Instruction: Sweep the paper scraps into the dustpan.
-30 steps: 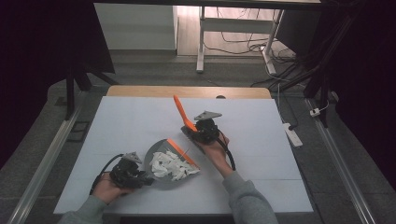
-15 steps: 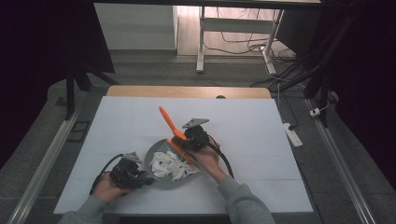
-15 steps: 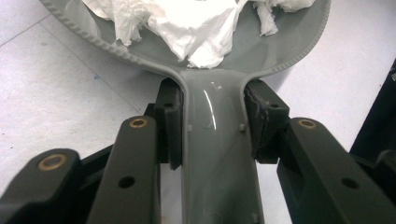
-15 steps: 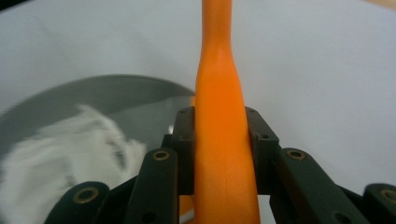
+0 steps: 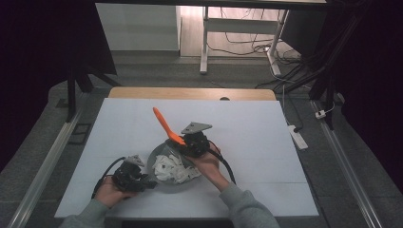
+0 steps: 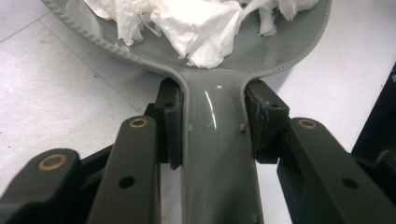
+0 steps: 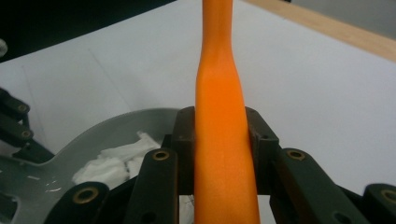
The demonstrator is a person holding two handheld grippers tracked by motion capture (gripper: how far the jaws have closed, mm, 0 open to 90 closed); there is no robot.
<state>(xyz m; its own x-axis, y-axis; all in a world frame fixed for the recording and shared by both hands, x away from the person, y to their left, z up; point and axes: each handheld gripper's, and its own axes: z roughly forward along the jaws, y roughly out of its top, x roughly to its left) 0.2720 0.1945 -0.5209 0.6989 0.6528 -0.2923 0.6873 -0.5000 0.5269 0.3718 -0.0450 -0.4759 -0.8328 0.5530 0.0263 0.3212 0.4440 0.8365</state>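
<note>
The grey dustpan (image 5: 164, 178) lies near the front edge of the bench (image 5: 266, 142), a little left of the middle, and it carries crumpled white paper scraps (image 5: 173, 167). Its handle (image 6: 215, 154) is pinched between the jaws of the left gripper (image 5: 142, 179). The jaws of the right gripper (image 5: 183, 142) are pressed on an orange handle (image 7: 223, 154) (a brush, I believe; its working end is hidden), which points up and away toward the far left corner. I judge that the sweeping step is over and the tool is being taken away. The next move probably calls for setting the orange tool down on free bench, well apart from the pan, while the left grip keeps the pan level so nothing spills.
</note>
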